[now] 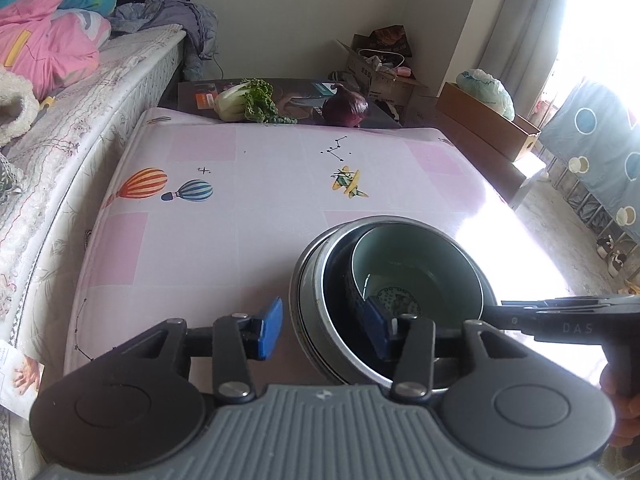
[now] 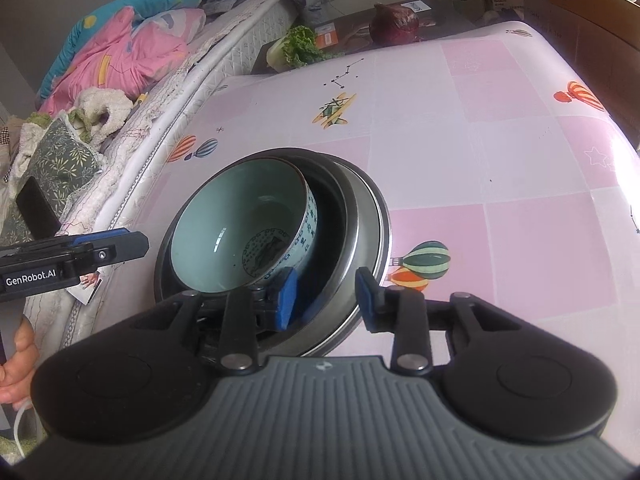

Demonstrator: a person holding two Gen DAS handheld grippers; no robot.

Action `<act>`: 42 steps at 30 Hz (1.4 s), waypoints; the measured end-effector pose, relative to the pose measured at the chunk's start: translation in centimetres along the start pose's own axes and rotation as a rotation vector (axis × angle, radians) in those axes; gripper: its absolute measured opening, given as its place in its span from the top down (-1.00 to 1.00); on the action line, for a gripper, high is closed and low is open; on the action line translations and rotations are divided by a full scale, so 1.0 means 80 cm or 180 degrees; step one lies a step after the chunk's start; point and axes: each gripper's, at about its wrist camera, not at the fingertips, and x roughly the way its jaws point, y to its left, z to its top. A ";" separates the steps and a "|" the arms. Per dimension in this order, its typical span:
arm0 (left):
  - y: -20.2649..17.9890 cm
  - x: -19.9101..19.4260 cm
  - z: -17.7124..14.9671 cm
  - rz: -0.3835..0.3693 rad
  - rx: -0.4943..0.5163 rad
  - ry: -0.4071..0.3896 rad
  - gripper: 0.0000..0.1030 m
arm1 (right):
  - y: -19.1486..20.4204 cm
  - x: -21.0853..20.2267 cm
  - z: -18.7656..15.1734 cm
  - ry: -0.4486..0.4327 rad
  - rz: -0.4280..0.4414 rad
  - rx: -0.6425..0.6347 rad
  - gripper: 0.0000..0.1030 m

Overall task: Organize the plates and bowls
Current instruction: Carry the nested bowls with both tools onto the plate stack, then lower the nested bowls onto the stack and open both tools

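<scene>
Left side: the left gripper (image 1: 324,330) has its jaws parted to a moderate gap. They straddle the near rim of the stack. One blue pad (image 1: 270,328) stands outside the rim, clear of it. The other sits inside, over the dark interior. No pad presses on the rim. The left gripper holds nothing.

Centre: the stack stands on the table (image 1: 208,240), toward its near edge. A celadon bowl (image 2: 236,224) rests tilted inside a dark dish (image 2: 328,216), which in turn sits in a steel bowl (image 2: 370,220). The celadon bowl is pale green inside, with a blue-and-white pattern on its outer wall and a round blue motif at the bottom. It leans against one side of the dark dish and is not centred. The steel bowl has a bright, polished rim.

Right side: the right gripper (image 2: 326,296) also straddles the rim, at the opposite side of the stack. Its jaws are parted to a moderate gap. One pad is inside the steel rim, one outside. Neither appears to clamp it. The right gripper holds nothing.

Progress: nesting appears done. No other plates or bowls are visible on the table. Remaining work, if any, is likely to level the tilted bowl. A cabbage (image 1: 246,100) and a red onion (image 1: 345,105) lie at the far edge, well apart from the stack.
</scene>
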 end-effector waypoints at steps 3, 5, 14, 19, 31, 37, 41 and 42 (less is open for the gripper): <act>0.006 -0.022 -0.002 0.0044 -0.0050 -0.0072 -0.18 | 0.000 -0.027 -0.009 -0.0201 -0.0046 -0.0060 -0.20; 0.008 -0.038 -0.004 0.0076 -0.0067 -0.0121 -0.44 | 0.003 -0.048 -0.016 -0.0340 -0.0115 -0.0107 -0.41; -0.021 -0.105 -0.023 0.0417 0.0128 -0.0365 -0.99 | 0.028 -0.130 -0.063 -0.1121 -0.1030 -0.0430 -0.98; -0.045 -0.125 -0.038 0.0802 0.0167 -0.0554 -0.99 | 0.030 -0.142 -0.084 -0.1210 -0.1483 -0.0321 -0.98; -0.075 -0.104 -0.056 0.1134 0.0414 -0.0215 -0.99 | 0.061 -0.122 -0.115 -0.0916 -0.1709 -0.0114 -0.98; -0.052 -0.086 -0.061 0.0848 0.0064 0.0057 -0.99 | 0.080 -0.104 -0.113 -0.0678 -0.1543 -0.0085 -0.98; -0.048 -0.079 -0.064 0.0887 0.0049 0.0112 -0.99 | 0.089 -0.095 -0.110 -0.0589 -0.1569 -0.0149 -0.98; -0.048 -0.078 -0.065 0.0884 0.0041 0.0126 -0.99 | 0.089 -0.093 -0.109 -0.0571 -0.1559 -0.0145 -0.98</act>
